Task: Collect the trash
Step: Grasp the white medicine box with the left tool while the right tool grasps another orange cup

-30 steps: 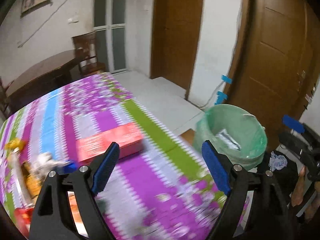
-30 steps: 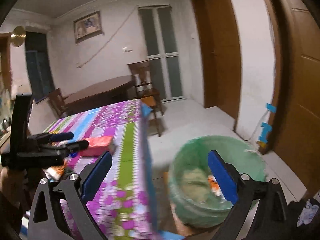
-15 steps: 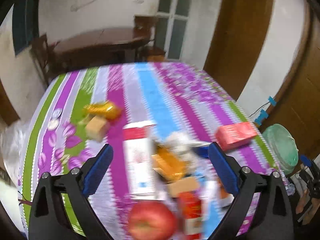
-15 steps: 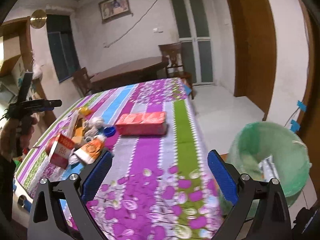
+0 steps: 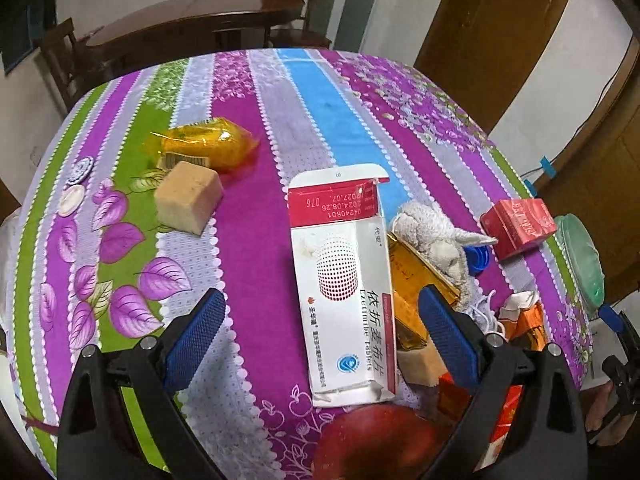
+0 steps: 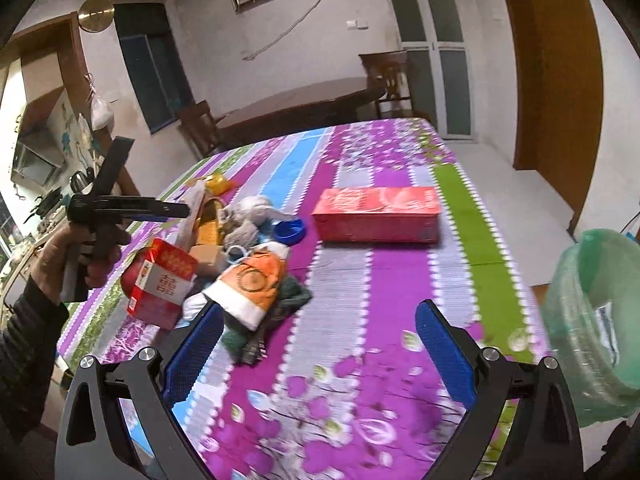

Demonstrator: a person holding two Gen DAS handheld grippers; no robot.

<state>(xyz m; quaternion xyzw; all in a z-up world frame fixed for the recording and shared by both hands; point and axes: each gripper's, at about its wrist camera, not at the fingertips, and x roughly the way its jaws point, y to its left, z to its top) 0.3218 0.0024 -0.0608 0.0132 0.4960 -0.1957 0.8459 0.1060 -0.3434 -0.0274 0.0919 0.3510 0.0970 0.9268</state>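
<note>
My left gripper (image 5: 320, 308) hangs open over the striped tablecloth (image 5: 248, 264). A white and red medicine box (image 5: 344, 280) lies flat below and between its fingers, untouched. Right of the box sit an amber packet (image 5: 416, 276), a white fluffy cloth (image 5: 432, 232) and a blue cap (image 5: 480, 260). A red apple (image 5: 380, 440) is at the near edge. My right gripper (image 6: 318, 320) is open and empty above the cloth, beside an orange and white packet (image 6: 252, 284). The green-lined bin (image 6: 588, 320) stands off the table's right side. The left gripper (image 6: 176, 211) shows in a hand at the left.
A long red box (image 6: 378, 216) lies toward the table's right side. A yellow wrapper (image 5: 204, 148), a tan cube (image 5: 188, 196) and two bottle caps (image 5: 82, 168) sit at the left. A small red carton (image 6: 164, 280) leans in the pile. A dark wooden table (image 6: 300, 104) and chairs stand behind.
Both views swung from the bin to the table. My left gripper came over the pile and dropped closer to the medicine box, jaws slightly wider. My right gripper moved in over the cloth.
</note>
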